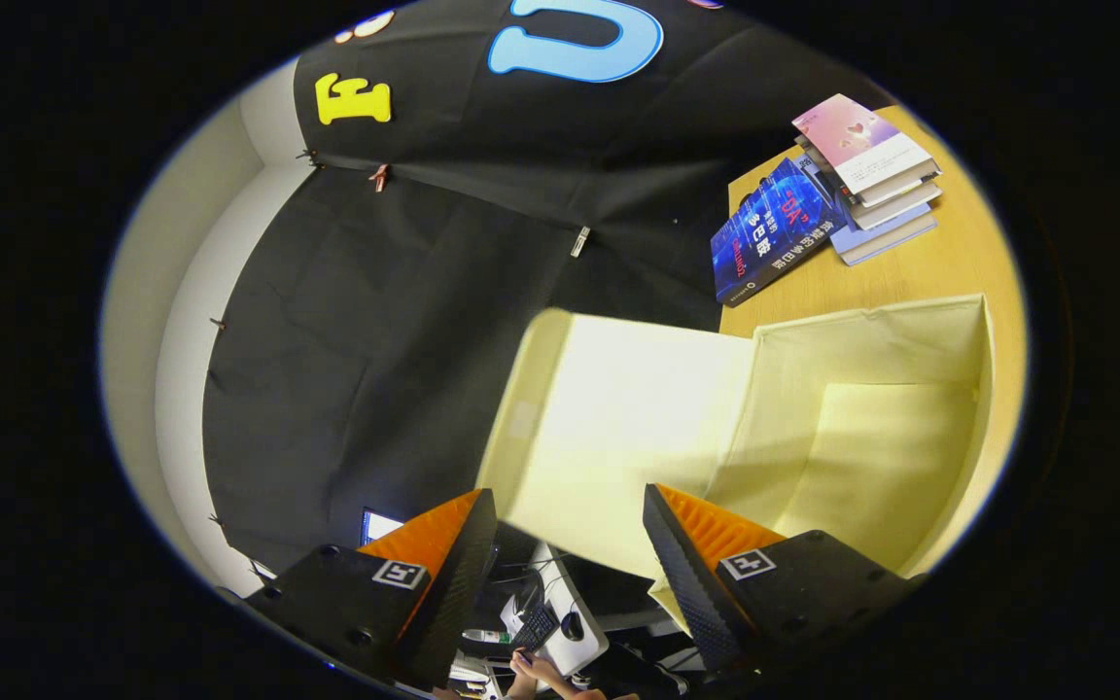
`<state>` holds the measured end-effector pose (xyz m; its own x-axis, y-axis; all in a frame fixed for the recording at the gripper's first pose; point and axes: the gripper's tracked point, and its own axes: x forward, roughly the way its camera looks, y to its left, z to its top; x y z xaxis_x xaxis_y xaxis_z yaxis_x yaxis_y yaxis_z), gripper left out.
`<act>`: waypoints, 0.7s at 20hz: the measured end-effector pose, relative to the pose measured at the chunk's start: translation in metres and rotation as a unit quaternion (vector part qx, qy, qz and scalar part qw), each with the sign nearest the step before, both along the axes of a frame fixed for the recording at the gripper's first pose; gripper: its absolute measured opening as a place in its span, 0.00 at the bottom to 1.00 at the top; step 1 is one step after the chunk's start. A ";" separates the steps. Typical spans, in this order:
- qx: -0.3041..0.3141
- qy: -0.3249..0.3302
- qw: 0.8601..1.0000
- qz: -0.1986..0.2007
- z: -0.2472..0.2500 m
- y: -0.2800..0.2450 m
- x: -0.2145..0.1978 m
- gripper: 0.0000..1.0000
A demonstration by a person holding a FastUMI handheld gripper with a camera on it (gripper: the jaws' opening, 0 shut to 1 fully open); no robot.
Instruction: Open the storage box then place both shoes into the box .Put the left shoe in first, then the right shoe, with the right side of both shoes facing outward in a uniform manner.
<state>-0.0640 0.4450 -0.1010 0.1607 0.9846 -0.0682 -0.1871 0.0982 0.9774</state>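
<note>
The cream fabric storage box (871,350) sits on the wooden table (959,262) with its inside bare and in full view. Its lid (618,418) is swung back and sticks out past the table edge, in front of the black cloth wall. My gripper (568,494) is open with its fingers wide apart. The lid's free edge lies between and just ahead of the fingertips, and neither finger presses on it.
A stack of books (871,165) lies on the table beyond the box, with a blue book (774,233) leaning beside it. Past the fingers, lower down, a desk with a keyboard (536,627) and a person's hand (536,671) shows. A white wall (161,321) stands beside the cloth.
</note>
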 end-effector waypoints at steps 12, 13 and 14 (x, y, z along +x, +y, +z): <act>-0.121 -0.055 0.987 -0.085 -0.058 -0.140 0.008 0.95; -0.137 -0.057 0.984 -0.096 -0.065 -0.156 0.008 0.95; -0.153 -0.058 0.981 -0.105 -0.073 -0.174 0.007 0.95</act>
<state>-0.0569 0.2714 -0.1744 0.3828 0.8649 -0.3248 -0.2392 0.4324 0.8694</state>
